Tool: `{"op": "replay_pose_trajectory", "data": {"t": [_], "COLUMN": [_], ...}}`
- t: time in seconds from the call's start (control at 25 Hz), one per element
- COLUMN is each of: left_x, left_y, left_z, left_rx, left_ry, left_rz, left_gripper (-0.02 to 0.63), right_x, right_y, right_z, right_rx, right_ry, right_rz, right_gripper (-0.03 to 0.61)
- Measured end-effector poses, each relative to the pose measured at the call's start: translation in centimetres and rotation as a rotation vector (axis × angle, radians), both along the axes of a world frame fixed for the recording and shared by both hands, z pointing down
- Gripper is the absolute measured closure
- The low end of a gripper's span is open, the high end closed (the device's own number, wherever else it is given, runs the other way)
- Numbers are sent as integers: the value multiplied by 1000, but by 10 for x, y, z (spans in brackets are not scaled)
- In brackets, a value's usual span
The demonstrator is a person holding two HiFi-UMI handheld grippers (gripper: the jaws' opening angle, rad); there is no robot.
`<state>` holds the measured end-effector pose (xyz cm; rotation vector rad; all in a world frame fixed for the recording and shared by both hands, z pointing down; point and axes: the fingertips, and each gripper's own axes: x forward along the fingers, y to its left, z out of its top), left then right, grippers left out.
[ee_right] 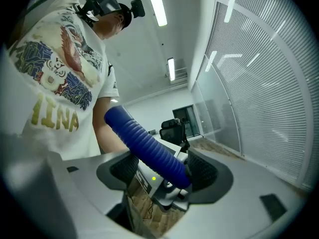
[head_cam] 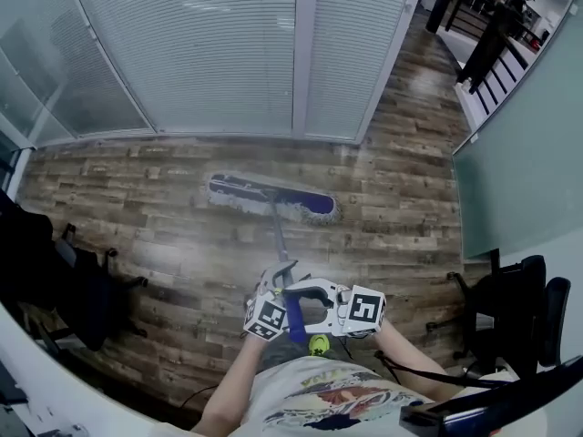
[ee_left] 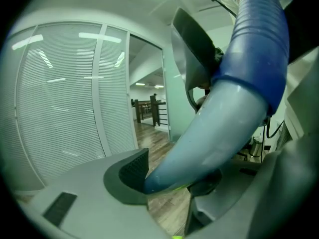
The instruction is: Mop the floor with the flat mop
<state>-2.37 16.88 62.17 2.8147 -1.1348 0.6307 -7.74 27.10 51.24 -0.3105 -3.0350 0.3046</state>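
Observation:
The flat mop's head (head_cam: 271, 198), blue with a pale fringe, lies flat on the wooden floor below the blinds. Its handle (head_cam: 278, 239) slopes back from the head to both grippers in front of my body. In the head view, my left gripper (head_cam: 276, 285) is shut on the handle just ahead of my right gripper (head_cam: 314, 294). In the left gripper view the grey pole (ee_left: 214, 128) crosses between the left gripper's (ee_left: 169, 179) pads. In the right gripper view the blue ribbed grip (ee_right: 147, 148) sits between the right gripper's (ee_right: 162, 172) pads.
A glass partition with white blinds (head_cam: 228, 53) stands just behind the mop head. Black office chairs stand at the left (head_cam: 82, 289) and at the right (head_cam: 519, 308). A pale green wall (head_cam: 519, 153) closes the right side, and a corridor (head_cam: 428, 62) opens at the upper right.

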Motion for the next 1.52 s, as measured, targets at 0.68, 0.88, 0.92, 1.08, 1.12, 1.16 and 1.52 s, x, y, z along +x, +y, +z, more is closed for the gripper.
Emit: {"op": "replay_pose_trajectory", "data": {"t": [0.68,0.88,0.92,1.08,1.12,1.16,1.52], "left_x": [77,62,58,35,28,20,-19], "left_y": [116,77,64,5,-10,-25,-125], "left_z": [1,-4,-5,-9,-10,-10,2], "left_rx": [-9,-15,-14,-19,-20,-21,-18], "left_ry": [-13,11,12,23,25,24,-5], "left_rz": [53,67,73,89,92,97,165], "left_gripper": [457,451,449,449,448,449,448], "right_x": [75,58,53,28,20,11,-34], "right_y": [110,70,56,-4,-19,-34,-137], "right_z": [1,-4,-5,-10,-11,-11,3], "right_rx": [-9,-22,-10,-18,-24,-26,-10], "right_ry": [-29,-35,-33,-38,-39,-36,22], "right_rz": [21,-8,-7,14,18,23,84], "right_gripper": [296,288,287,287,287,287,287]}}
